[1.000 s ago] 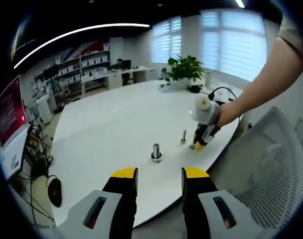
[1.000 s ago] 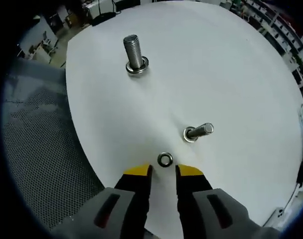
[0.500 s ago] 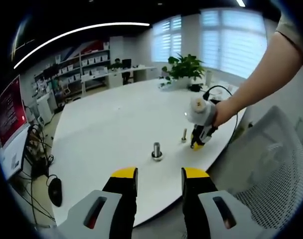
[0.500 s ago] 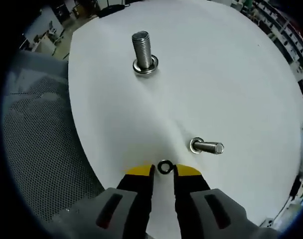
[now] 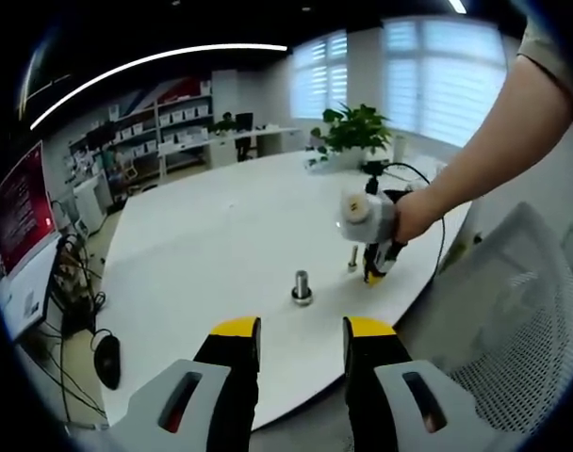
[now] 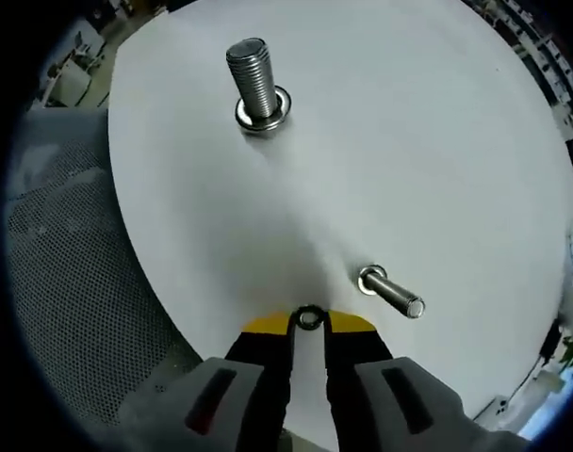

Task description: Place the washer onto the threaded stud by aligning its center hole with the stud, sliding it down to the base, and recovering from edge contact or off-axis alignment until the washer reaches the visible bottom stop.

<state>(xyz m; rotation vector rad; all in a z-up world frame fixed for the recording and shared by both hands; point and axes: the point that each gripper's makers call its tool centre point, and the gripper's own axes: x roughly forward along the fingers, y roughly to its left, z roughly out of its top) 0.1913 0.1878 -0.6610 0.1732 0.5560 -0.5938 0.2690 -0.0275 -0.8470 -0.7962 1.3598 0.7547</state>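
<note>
A small dark washer (image 6: 309,317) lies on the white table (image 6: 409,141) near its edge, and my right gripper (image 6: 309,322) is shut on it, yellow tips touching both sides. Just right of it stands a thin threaded stud (image 6: 392,296) with a ring at its base. Farther off is a thick threaded stud (image 6: 253,77) on a wide collar. In the left gripper view my left gripper (image 5: 302,330) hangs open over the near table edge. Beyond it stand the thick stud (image 5: 302,286) and thin stud (image 5: 352,258), with the right gripper (image 5: 372,275) pointing down at the table beside the thin one.
A white mesh chair (image 5: 513,320) stands at the table's edge, seen again as the mesh chair (image 6: 60,282). A person's arm (image 5: 494,141) reaches in from the upper right. A potted plant (image 5: 352,127) and a black cable (image 5: 414,171) sit at the far end.
The right gripper has moved forward onto the washer and its jaws have shut on it. In the left gripper view the right gripper has shifted a little left.
</note>
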